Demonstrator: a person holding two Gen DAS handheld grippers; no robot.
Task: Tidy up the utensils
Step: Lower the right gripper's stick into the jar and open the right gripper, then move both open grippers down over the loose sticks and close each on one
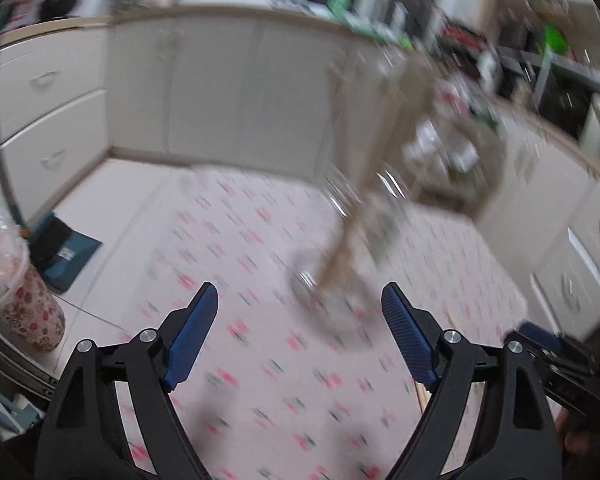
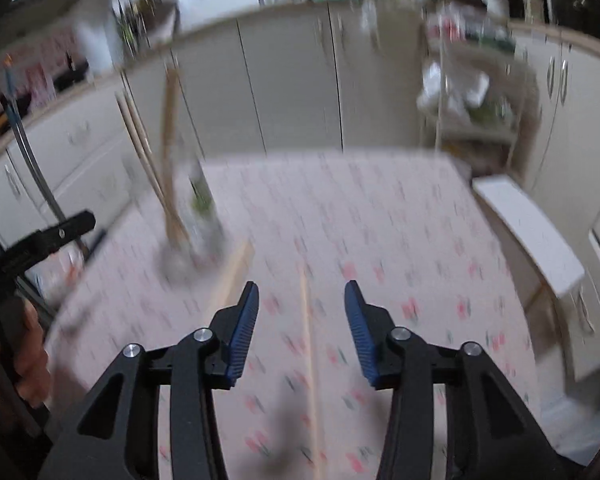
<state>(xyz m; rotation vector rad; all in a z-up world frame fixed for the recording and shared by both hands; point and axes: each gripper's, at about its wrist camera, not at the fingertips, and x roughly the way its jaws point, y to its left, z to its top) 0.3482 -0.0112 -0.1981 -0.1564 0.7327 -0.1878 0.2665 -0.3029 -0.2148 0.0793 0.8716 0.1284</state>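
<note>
Both views heavily smeared by motion; fine detail lost.

Right gripper (image 2: 301, 330): jaws spread wide, nothing between the blue pads (image 2: 242, 338). Directly below the gap, a single loose chopstick (image 2: 310, 360) flat on the floral tablecloth (image 2: 400, 220), long axis running 12 to 6, nearly in line with the fingers, far tip toward 12 just past the fingertips, near end lost under the gripper at 6. So: lying along the fingers rather than across them, meaning a close would bring the pads in on its two long sides. A second pale stick (image 2: 236, 268) at about 11, just beside the left fingertip, slanting from 1 to 7; too blurred to say whether chopstick or something else.

Left gripper (image 1: 300, 336): likewise wide open and empty. Only a short piece of a pale stick (image 1: 420, 394) showing at 4, beside the right finger. Judged from that, right gripper far better placed for the loose chopstick.

Utensil holder (image 2: 192, 248): a glassy cup at 10 in the right view, well apart from the fingers; at 1 in the left view (image 1: 332, 304), near that gripper's right fingertip. Already holding several upright wooden sticks (image 2: 148, 152) leaning toward 11, and something greenish, not identifiable. Contents lower down unreadable.

At 8 in the left view, a floral cup (image 1: 24, 308) with a clear dome lid, off to the table's edge. At 3 in the right view, a white box (image 2: 532, 236) past the table's edge; contents not visible.

Likely next step, as a judgement: pinch the chopstick, then carry toward 10.
</note>
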